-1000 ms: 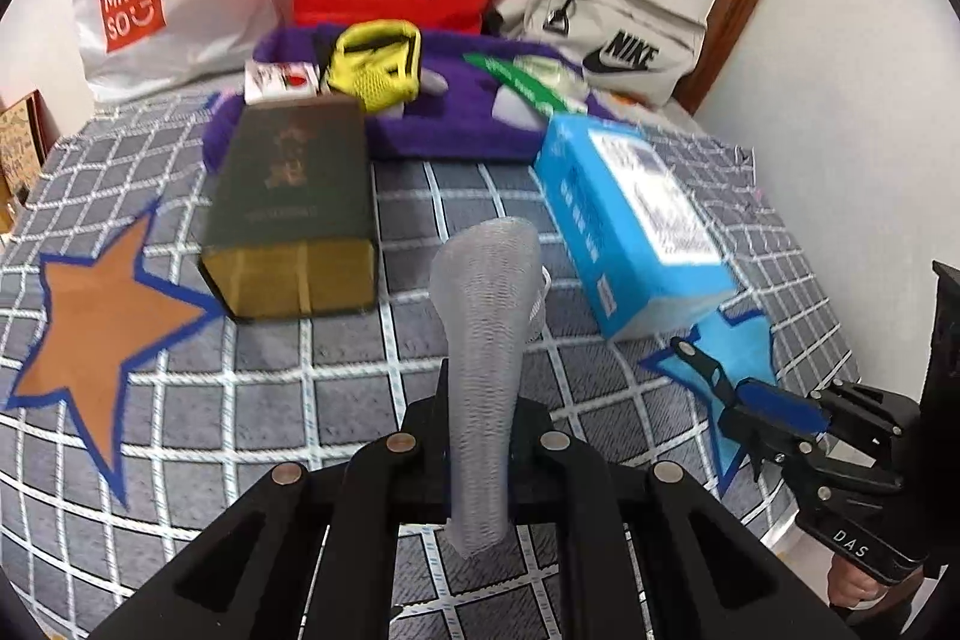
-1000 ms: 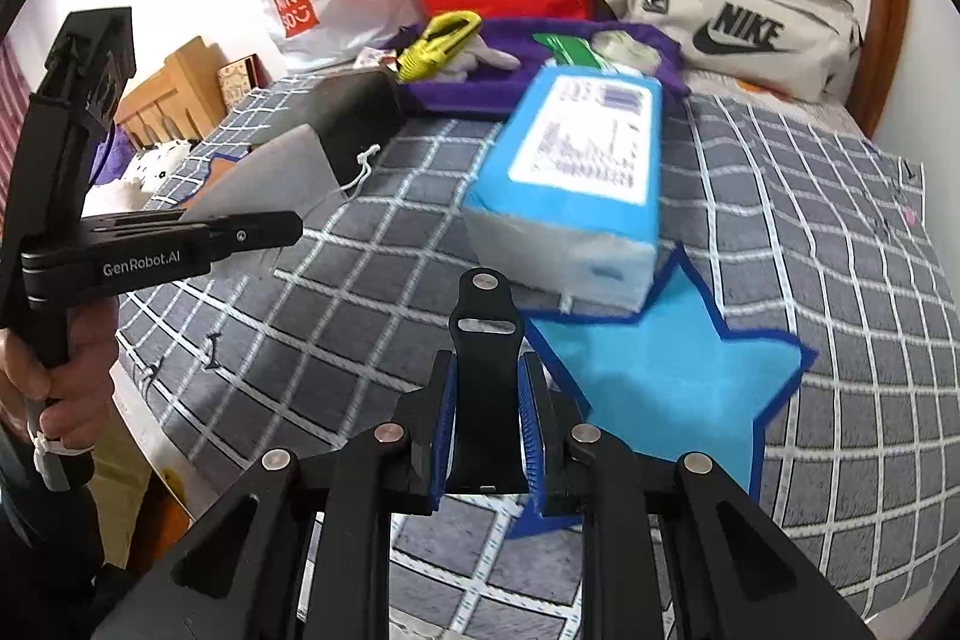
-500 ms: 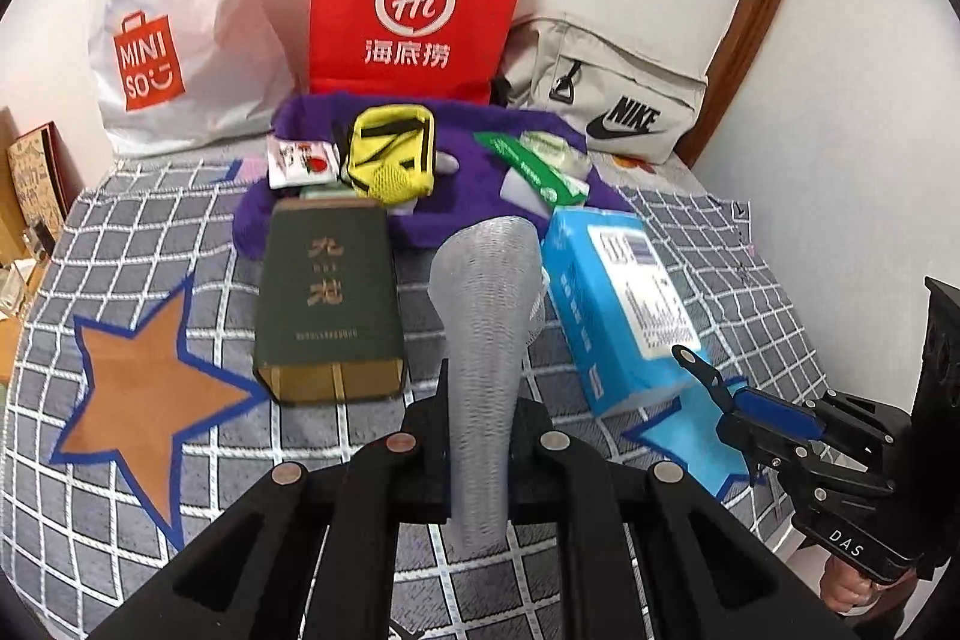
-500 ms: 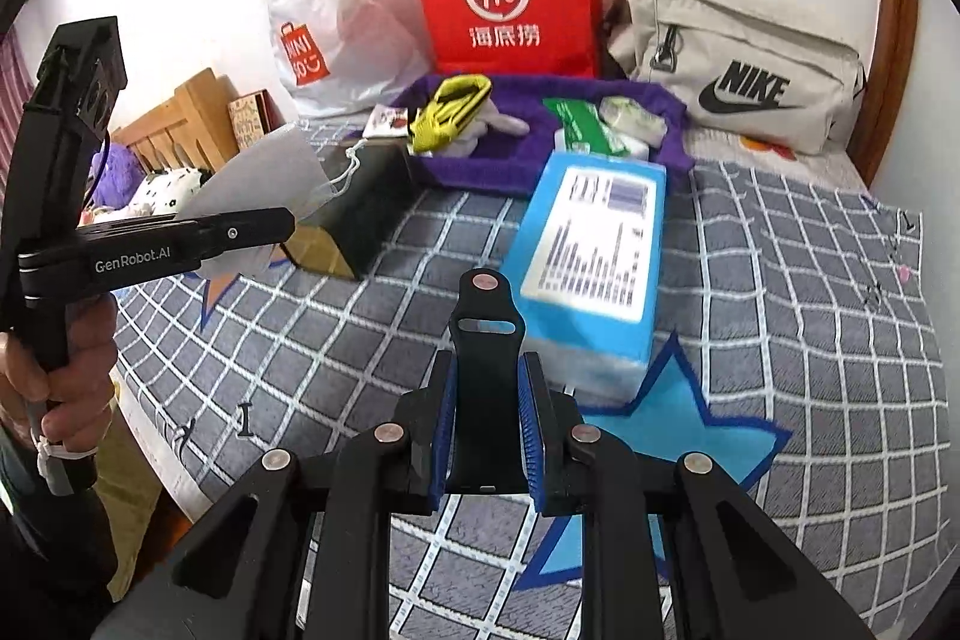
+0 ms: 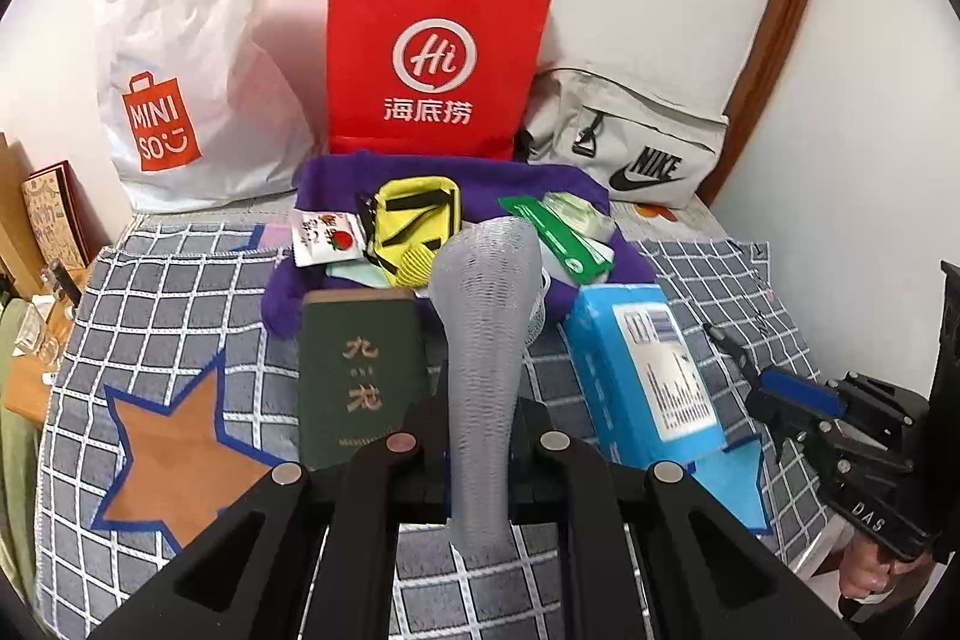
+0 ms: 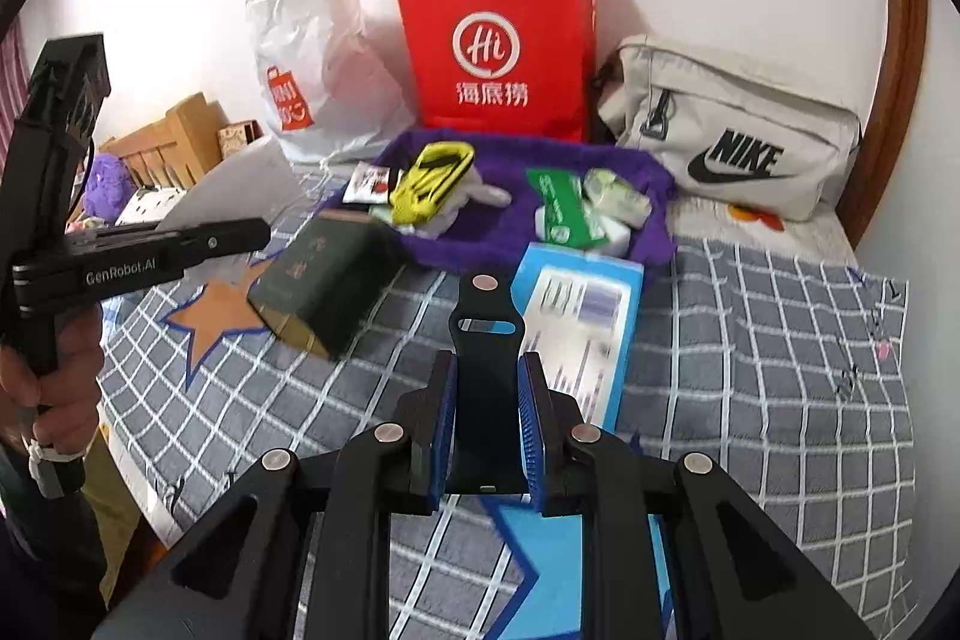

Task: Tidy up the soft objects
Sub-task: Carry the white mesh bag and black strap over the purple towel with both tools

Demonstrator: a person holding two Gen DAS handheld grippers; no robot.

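My left gripper (image 5: 480, 436) is shut on a grey face mask (image 5: 486, 316) that stands up between its fingers, above the checked blanket (image 5: 180, 292). In the right wrist view the same mask (image 6: 240, 184) shows as a flat grey sheet sticking out of the left gripper (image 6: 240, 235) at the left. My right gripper (image 6: 486, 400) is shut on a black strap (image 6: 483, 340) with a slot near its tip. From the left wrist view, the right gripper (image 5: 768, 382) hangs at the right edge. A purple cloth (image 5: 540, 178) at the back holds a yellow pouch (image 5: 420, 226) and a green packet (image 5: 558, 238).
A dark green box (image 5: 357, 376) and a blue tissue pack (image 5: 642, 370) lie on the blanket before the purple cloth. Against the wall stand a white Miniso bag (image 5: 192, 70), a red paper bag (image 5: 432, 58) and a grey Nike bag (image 5: 630, 142). A wooden rack (image 6: 174, 142) stands left of the bed.
Both grippers have risen and drawn back from the bed, each keeping its hold. The box, tissue pack and purple cloth now look farther off, and the bags show in full.
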